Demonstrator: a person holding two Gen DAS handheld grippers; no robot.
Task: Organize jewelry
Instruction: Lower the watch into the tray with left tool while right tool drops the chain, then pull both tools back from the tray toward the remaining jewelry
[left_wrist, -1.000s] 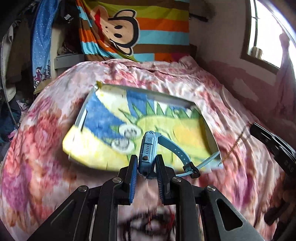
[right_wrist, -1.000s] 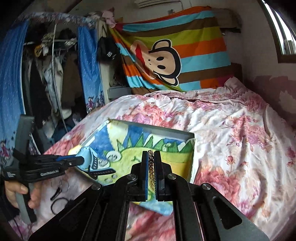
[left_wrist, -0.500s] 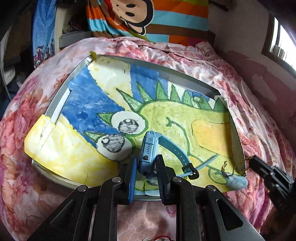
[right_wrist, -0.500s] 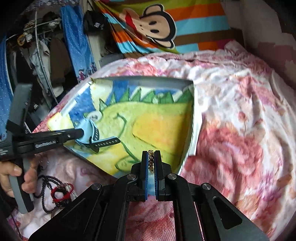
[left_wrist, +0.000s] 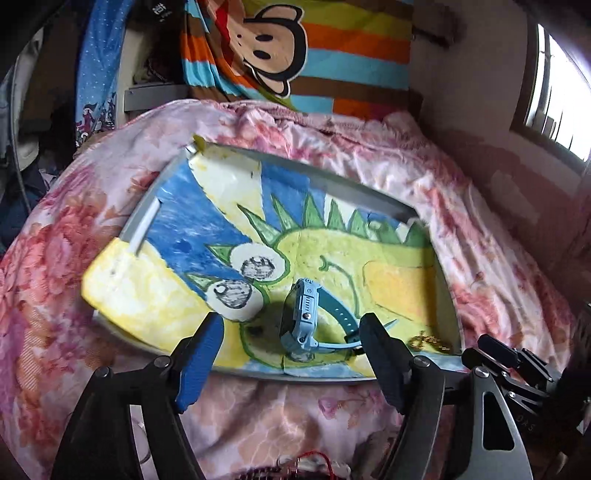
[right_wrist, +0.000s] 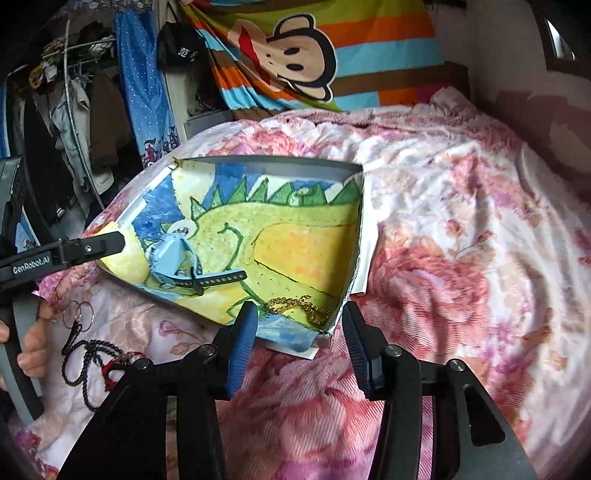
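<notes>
Left claw (left_wrist: 291, 343): its jaws are opening and stand wide apart, with nothing pressed between the pads.
Watch (left_wrist: 301, 321): a light blue watch sits between the left claw's fingers, clear of both pads, resting on its edge on the tray, its strap curling off toward the right finger.
Left claw's fingers (left_wrist: 201, 354): blue pad on the left one, dark pad on the right one, both low over the tray's near edge.
Right claw (right_wrist: 299, 332): its jaws are opening, moderately apart, holding nothing.
Chain (right_wrist: 299, 304): a gold chain lies in a loose heap just ahead of the right claw's tips, in the tray's near right corner, free of both pads.
Tray (right_wrist: 360, 236): a shallow grey tray lined with a painted dinosaur picture, straight ahead of both claws; watch and chain lie inside it, well apart.
Bed (right_wrist: 461, 240): pink flowered bedding lies under the tray and under both claws.
Beads (right_wrist: 85, 365): a dark bead string with a red part lies on the bedding, to the left of the right claw, outside the tray.
Rings (right_wrist: 77, 314): two thin metal rings, just beyond the beads.
Hand (right_wrist: 35, 343): the person's hand on the left claw's handle, at the far left.
</notes>
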